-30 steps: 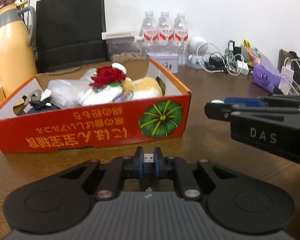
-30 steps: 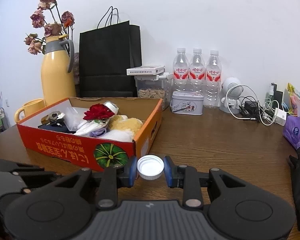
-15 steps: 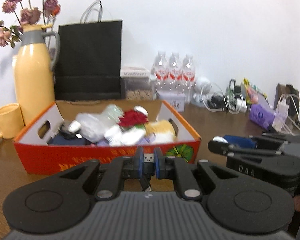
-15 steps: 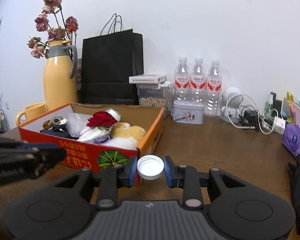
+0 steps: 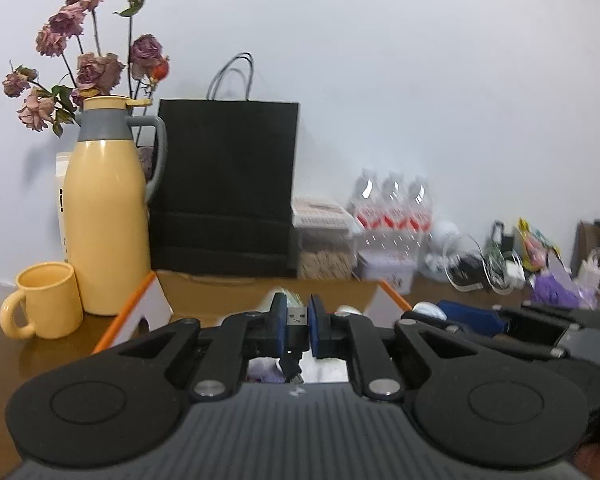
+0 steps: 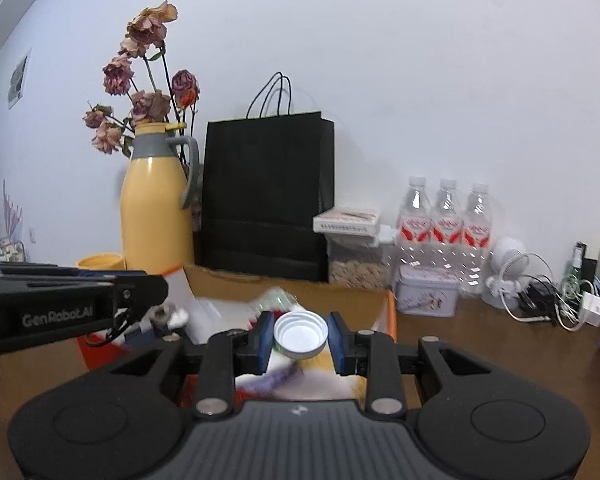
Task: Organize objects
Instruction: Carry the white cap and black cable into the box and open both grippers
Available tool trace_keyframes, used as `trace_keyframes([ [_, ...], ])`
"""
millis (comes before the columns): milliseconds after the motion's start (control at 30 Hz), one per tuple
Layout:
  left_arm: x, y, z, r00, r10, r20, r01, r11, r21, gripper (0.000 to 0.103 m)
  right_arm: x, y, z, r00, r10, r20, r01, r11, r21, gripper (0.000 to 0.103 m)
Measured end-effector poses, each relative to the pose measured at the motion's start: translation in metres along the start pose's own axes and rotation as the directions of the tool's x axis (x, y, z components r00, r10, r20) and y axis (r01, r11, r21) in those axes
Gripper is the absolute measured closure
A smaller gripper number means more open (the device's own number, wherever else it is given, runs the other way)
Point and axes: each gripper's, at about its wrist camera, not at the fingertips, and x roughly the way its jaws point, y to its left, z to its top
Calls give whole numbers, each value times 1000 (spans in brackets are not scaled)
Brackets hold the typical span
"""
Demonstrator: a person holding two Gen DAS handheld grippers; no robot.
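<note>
A lived-in home or small office corner: a wooden surface (image 6: 480, 344) against a plain white wall carries a yellow thermos jug (image 6: 156, 204) with dried roses (image 6: 148, 80) behind it and a matching mug (image 5: 46, 306). Water bottles (image 6: 446, 220), a black paper bag (image 6: 266, 196) and tangled chargers (image 6: 552, 300) crowd the back.

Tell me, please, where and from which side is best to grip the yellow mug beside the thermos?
Probably grip the yellow mug by its rim and wall, coming from above: it stands upright with its mouth open. Its handle points left, away from the thermos, so a claw could also reach that.
</note>
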Motion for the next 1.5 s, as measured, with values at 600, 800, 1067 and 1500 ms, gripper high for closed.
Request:
trace_keyframes([
  [600,83,45,6,997,24,-68,-22,999,30,91,88,9,10,997,-28,-73,26,999,-20,76],
  [800,85,51,4,997,46,-69,-45,999,28,39,92,1,8,993,-50,-111,50,999,-3,61],
  [1067,81,63,11,994,105,-35,-105,994,2,0,88,-6,13,989,-82,-120,84,996,14,0],
  [1500,47,71,16,992,99,-72,-100,995,-18,0,63,1,19,985,-101,-143,104,994,14,0],
])
